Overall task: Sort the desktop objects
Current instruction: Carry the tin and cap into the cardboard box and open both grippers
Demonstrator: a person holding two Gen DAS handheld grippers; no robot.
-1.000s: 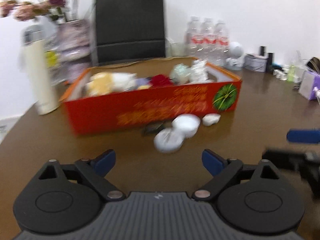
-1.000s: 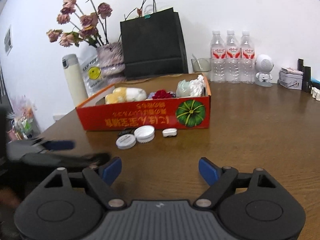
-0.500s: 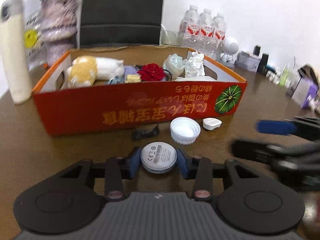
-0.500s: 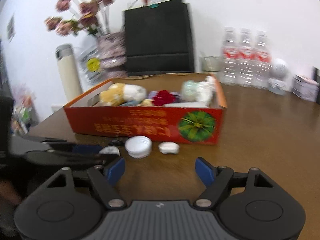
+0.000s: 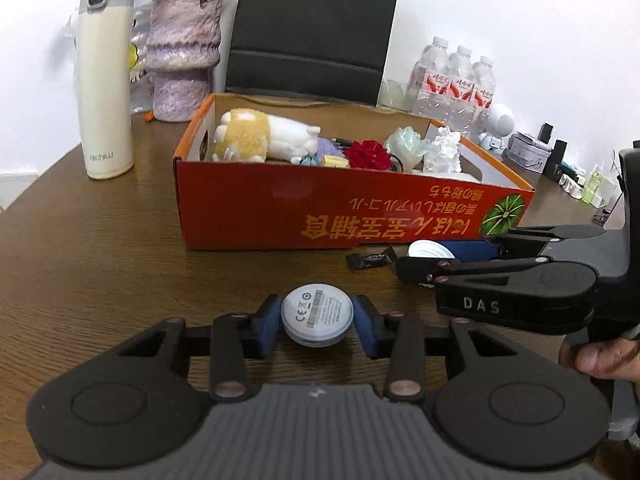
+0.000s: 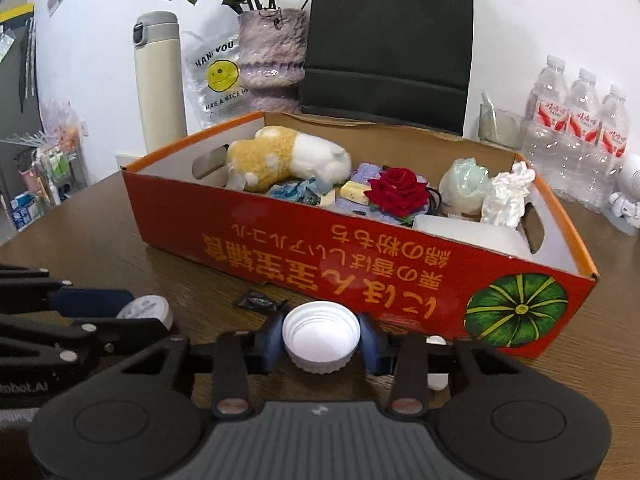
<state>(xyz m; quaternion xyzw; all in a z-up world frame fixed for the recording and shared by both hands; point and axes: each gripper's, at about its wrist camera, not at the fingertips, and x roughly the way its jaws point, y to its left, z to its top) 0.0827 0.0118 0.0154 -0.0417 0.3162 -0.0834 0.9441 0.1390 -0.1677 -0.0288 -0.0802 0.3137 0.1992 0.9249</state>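
Two light, rigid pieces sit pinched across their rims: left gripper clamps the labelled white plastic disc; right gripper, jaws just closed, clamps the ribbed white plastic cap.

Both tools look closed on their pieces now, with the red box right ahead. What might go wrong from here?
Three risks, as I judge them:
1. The left tool pinches the round white disc only at its curved edge; it may slip out on lifting.
2. The right tool grips the thin-walled white lid, which could pop free.
3. The tools sit close together before the red box; they might collide or nudge the black wrapper.
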